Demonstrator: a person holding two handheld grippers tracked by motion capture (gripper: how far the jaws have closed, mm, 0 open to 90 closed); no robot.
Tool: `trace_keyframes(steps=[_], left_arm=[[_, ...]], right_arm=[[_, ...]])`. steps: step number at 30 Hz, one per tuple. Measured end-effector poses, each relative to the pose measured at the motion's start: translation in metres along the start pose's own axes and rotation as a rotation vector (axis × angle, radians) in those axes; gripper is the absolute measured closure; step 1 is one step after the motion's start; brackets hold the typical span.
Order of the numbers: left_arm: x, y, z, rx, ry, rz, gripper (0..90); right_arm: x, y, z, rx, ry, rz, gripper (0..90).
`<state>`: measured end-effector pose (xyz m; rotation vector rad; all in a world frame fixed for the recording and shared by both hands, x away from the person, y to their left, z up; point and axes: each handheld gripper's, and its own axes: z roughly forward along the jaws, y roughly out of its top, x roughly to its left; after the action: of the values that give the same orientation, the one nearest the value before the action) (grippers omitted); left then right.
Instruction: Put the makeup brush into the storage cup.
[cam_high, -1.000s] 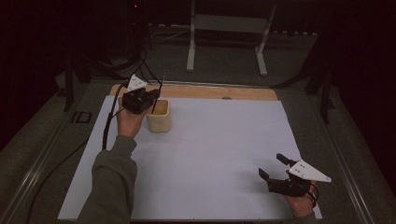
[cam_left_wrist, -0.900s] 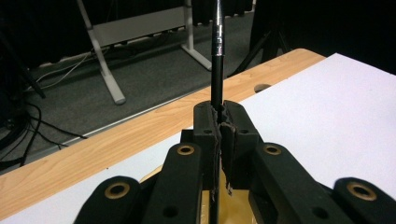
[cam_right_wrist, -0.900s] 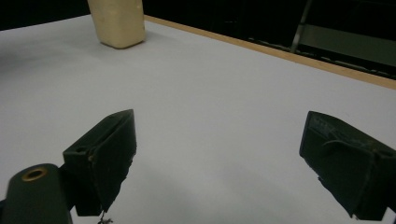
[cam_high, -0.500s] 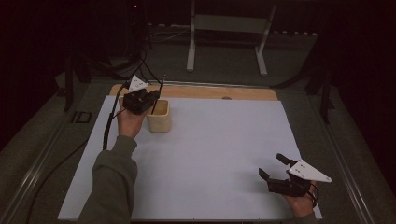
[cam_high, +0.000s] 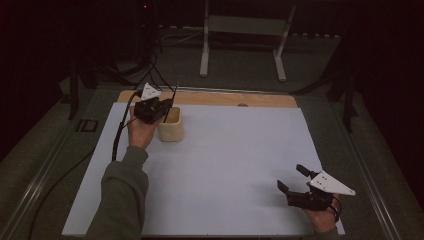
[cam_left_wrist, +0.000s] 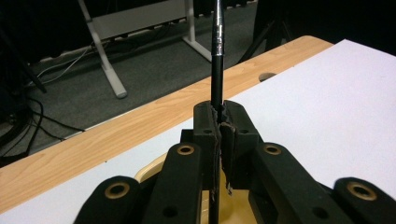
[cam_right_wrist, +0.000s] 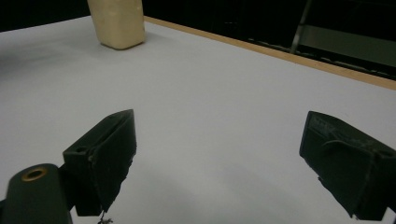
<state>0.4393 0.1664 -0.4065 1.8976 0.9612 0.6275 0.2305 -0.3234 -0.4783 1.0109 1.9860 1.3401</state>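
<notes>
Gripping a thin black rod (cam_left_wrist: 217, 56), the left tool (cam_high: 159, 107) sits at the far left of the counter (cam_high: 235, 155), its jaws pressed together on the rod with no gap between the pads. In the left gripper view the rod stands up between the jaws and passes down through them toward the cream cup (cam_high: 170, 125) beneath. In the high view the left tool hangs over the cup's near-left rim, the rod slanting up and away from it, and the cup stands on the white sheet close to the wooden strip (cam_high: 220, 99) along the counter's far edge. The left hand (cam_high: 141, 132) grasps the tool from below, its cable (cam_high: 120, 132) trailing back over the counter. Well apart, at the near right corner, the right tool (cam_high: 295, 181) rests low over the bare sheet, its jaws wide apart, holding and touching nothing; the right gripper view shows the cup far off beyond them.
</notes>
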Motion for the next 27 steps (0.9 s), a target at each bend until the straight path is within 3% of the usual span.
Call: trace_keyframes(steps=[19,20,22,25,27], left_arm=[[0.004,-0.009,-0.002,0.012,-0.023,-0.008,85.6],[0.005,-0.01,-0.001,0.008,-0.079,-0.022,83.0],[0.005,-0.011,0.0,0.001,-0.129,-0.044,59.9],[0.003,-0.011,0.001,0.013,-0.131,-0.056,33.3],[0.002,-0.01,0.002,0.026,-0.095,-0.055,21.1]], right_arm=[[0.0,0.0,0.001,0.004,0.0,0.003,10.8],[0.0,0.0,0.001,0.004,0.0,0.002,10.8],[0.0,0.0,0.001,0.004,0.0,0.001,10.8],[0.0,0.0,0.001,0.004,-0.001,0.002,10.8],[0.0,0.0,0.001,0.005,-0.001,0.002,10.8]])
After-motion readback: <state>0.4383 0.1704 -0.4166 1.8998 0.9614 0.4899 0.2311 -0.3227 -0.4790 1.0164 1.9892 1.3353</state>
